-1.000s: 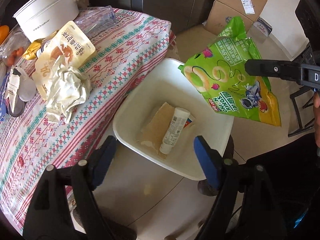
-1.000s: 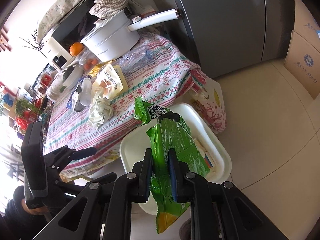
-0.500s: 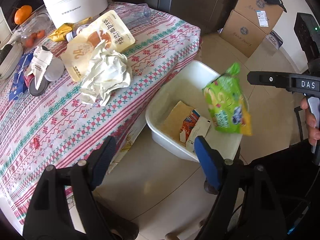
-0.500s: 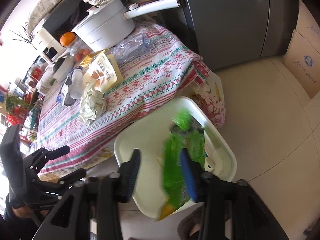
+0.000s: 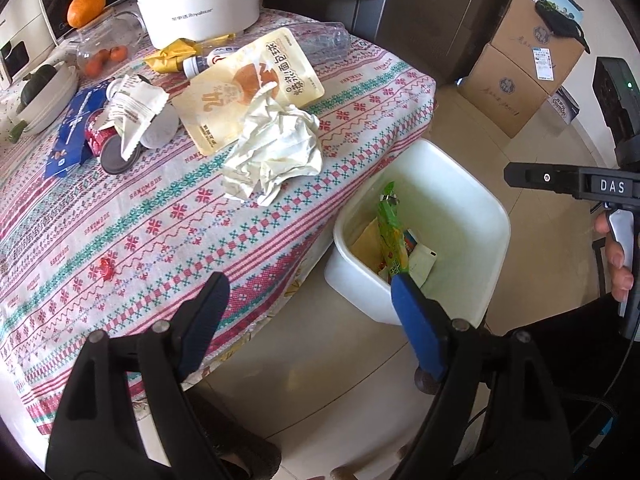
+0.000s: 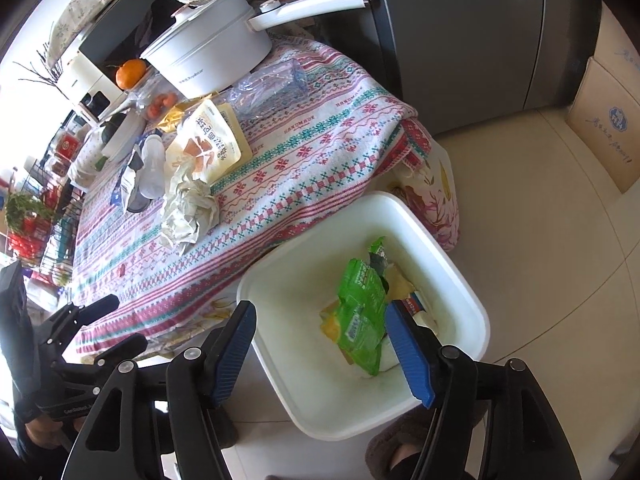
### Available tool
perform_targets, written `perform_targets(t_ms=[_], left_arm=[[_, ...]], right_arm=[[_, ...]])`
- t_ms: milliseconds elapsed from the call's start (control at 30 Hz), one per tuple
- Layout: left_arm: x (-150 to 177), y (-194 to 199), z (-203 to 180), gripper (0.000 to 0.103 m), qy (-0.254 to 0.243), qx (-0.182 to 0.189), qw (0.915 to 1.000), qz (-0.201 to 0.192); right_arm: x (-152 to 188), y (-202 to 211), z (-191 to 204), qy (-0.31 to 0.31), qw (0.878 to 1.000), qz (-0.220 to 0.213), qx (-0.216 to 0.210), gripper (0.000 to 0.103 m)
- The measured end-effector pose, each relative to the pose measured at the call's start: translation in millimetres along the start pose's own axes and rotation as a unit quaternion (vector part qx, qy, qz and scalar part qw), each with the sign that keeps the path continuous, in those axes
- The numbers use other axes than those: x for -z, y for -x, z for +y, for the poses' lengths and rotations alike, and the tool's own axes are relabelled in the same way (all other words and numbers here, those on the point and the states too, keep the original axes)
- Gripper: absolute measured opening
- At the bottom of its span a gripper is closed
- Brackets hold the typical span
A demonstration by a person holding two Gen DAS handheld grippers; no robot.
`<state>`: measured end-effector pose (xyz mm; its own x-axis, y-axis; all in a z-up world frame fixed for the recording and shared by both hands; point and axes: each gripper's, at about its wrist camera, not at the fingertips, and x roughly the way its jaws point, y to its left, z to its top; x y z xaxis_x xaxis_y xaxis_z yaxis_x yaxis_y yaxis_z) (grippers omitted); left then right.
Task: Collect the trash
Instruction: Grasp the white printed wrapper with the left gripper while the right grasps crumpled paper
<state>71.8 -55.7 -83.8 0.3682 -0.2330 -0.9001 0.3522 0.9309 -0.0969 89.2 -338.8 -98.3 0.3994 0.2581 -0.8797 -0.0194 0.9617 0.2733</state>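
- Left wrist view: the left gripper (image 5: pixel 308 296) fills the bottom of the frame, its jaws spread wide with nothing between them, over the table edge and the floor.
- The white bin (image 5: pixel 476 216) stands on the floor at centre right, just beside the table (image 5: pixel 132 240). A green bag (image 5: pixel 390 236) stands on edge inside it; the right blue finger hides its lower end. Other scraps beneath it are too covered to name.
- On the cloth, upper centre, lie a crumpled paper (image 5: pixel 276 152) and, touching it, a yellow pouch (image 5: pixel 248 92). Smaller wrappers at upper left overlap and are hard to sort out.
- The right gripper (image 5: pixel 520 176) enters from the right edge, seen side-on, mostly cut off.
- Right wrist view: the right gripper (image 6: pixel 324 344) is spread wide and empty, directly over the bin (image 6: pixel 436 240) at lower centre.
- The green bag (image 6: pixel 360 312) lies crumpled inside; the right finger covers what sits beside it.
- The paper (image 6: pixel 188 208) and pouch (image 6: pixel 208 140) show at centre left, and the left gripper (image 6: pixel 116 320) at lower left, partly cut off.
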Motion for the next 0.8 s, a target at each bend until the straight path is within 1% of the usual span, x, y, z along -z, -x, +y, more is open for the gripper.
perform_targets(t_ms=[200, 367, 433, 533, 667, 800], left_arm=[[-8, 10, 32, 0.083, 0.044, -0.001, 0.999, -0.011], [-17, 23, 67, 0.083, 0.091, -0.006, 0.9955, -0.027], [-19, 28, 82, 0.083, 0.108, -0.011, 0.9934, -0.036], [-27, 32, 103, 0.083, 0.129, -0.029, 0.9903, -0.041], [-43, 32, 126, 0.083, 0.145, -0.038, 0.987, -0.058], [-63, 19, 144, 0.083, 0.165, -0.032, 0.9843, -0.053]], right_arm=[[-11, -4, 21, 0.01, 1.0, -0.003, -0.002, 0.071], [-22, -9, 41, 0.018, 1.0, -0.004, -0.006, 0.074], [-27, -12, 49, 0.02, 1.0, -0.005, -0.008, 0.074], [-37, -16, 63, 0.024, 1.0, -0.008, -0.012, 0.075], [-48, -27, 83, 0.029, 0.999, -0.007, -0.02, 0.076], [-56, -46, 104, 0.044, 0.999, 0.003, -0.014, 0.076]])
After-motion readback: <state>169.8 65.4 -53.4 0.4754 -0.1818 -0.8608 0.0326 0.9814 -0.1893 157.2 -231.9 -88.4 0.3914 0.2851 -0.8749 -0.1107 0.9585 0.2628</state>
